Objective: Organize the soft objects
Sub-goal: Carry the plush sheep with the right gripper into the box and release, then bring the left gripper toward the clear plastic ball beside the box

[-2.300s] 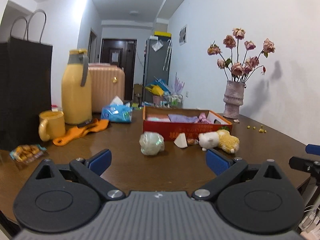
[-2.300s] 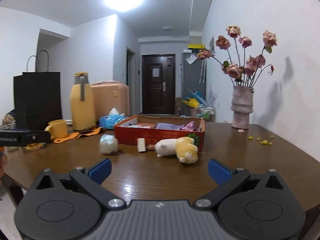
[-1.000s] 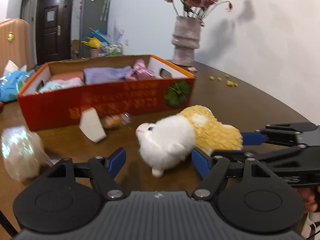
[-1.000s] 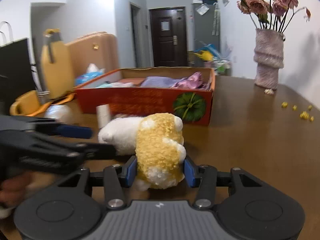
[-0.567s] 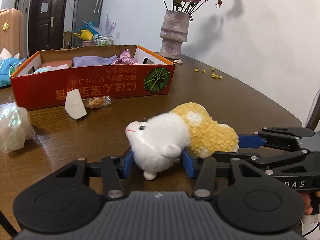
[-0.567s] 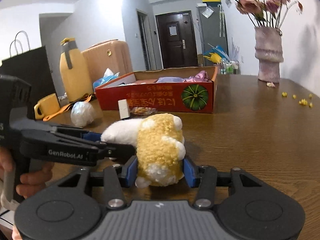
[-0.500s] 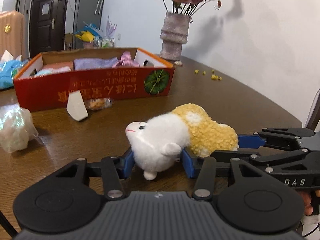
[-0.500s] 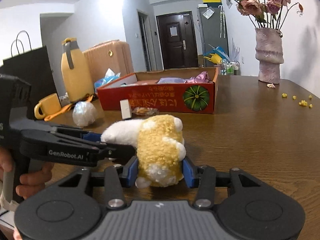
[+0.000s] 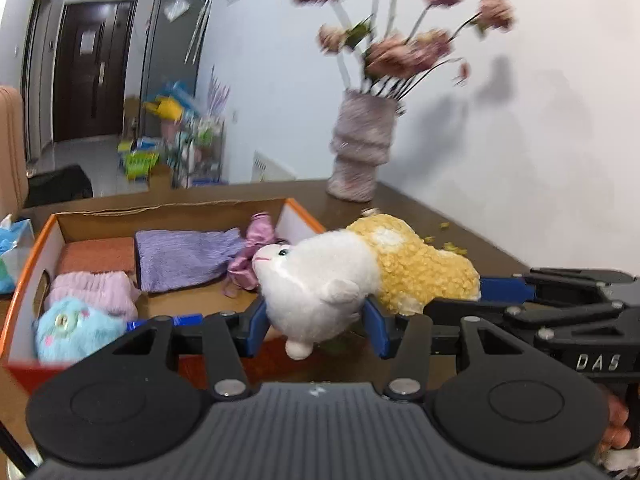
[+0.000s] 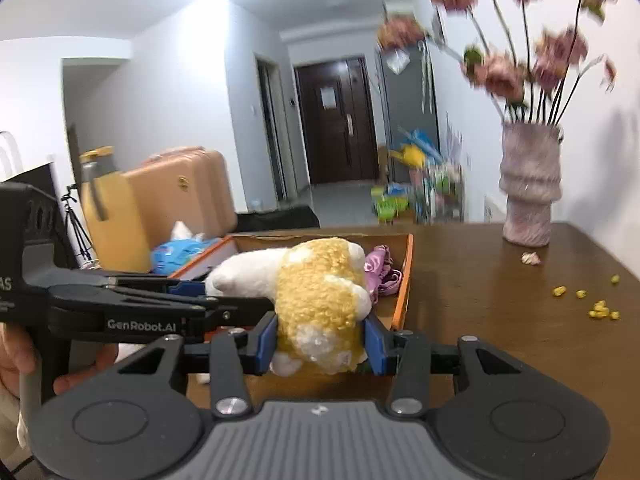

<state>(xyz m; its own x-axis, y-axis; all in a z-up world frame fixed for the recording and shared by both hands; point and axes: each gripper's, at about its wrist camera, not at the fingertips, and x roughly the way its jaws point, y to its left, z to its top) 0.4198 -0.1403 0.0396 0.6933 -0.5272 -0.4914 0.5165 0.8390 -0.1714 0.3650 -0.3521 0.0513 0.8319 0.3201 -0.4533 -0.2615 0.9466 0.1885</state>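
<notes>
A white and yellow plush sheep (image 9: 320, 280) hangs in the air, held by both grippers. My left gripper (image 9: 316, 326) is shut on its white head end. My right gripper (image 10: 320, 338) is shut on its yellow woolly body (image 10: 320, 284). The sheep is lifted over the near right corner of the orange cardboard box (image 9: 24, 280). The box holds a purple cloth (image 9: 184, 256), a pink cloth (image 9: 96, 292), an orange cloth (image 9: 96, 254), a blue plush (image 9: 76, 332) and a shiny pink scrunchie (image 9: 248, 260).
A ribbed vase (image 10: 528, 192) with dried roses stands at the table's far right near the wall. Yellow crumbs (image 10: 596, 308) lie on the table at right. A yellow jug (image 10: 112, 224) and blue tissue pack (image 10: 180, 256) stand left of the box.
Both grippers closed on the sheep on the table, then lifted it together and carried it forward to above the box's near right corner.
</notes>
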